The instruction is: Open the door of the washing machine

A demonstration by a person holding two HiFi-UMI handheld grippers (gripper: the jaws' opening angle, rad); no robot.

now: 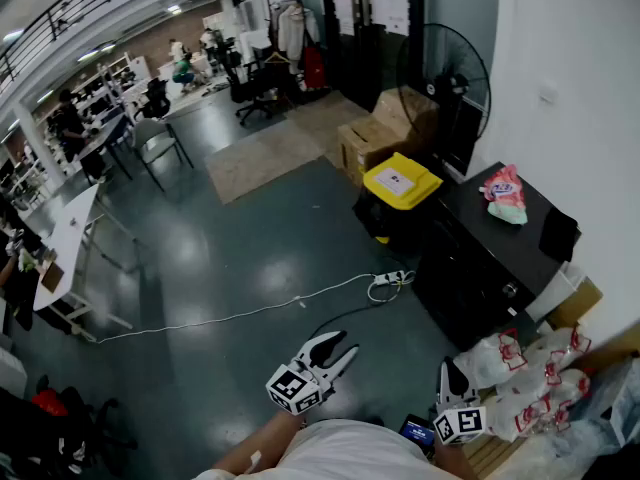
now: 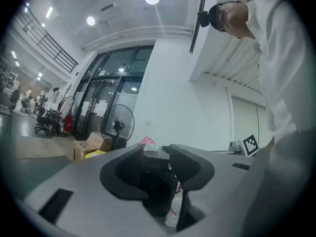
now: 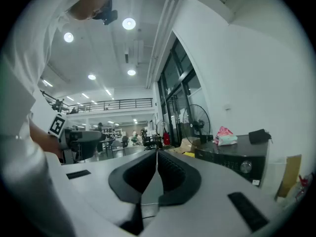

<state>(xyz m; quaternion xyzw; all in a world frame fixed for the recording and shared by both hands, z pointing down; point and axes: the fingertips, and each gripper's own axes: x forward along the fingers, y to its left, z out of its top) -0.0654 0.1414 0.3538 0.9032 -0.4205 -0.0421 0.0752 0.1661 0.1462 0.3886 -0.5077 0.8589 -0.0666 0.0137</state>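
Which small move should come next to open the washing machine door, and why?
Probably step toward the black washing machine and bring the open left tongs to its front. Both tongs hang well short of it and hold nothing; the right tongs are shut.

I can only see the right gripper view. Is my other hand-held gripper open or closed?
Observer: Open. The left gripper view shows the left hand-held gripper with its jaws apart and nothing gripped.
Operator: Is anything lying on the floor near the washing machine?
Observer: Yes. In the head view, what looks like a white power strip lies on the floor by the washing machine, and its white cable trails away across the floor.
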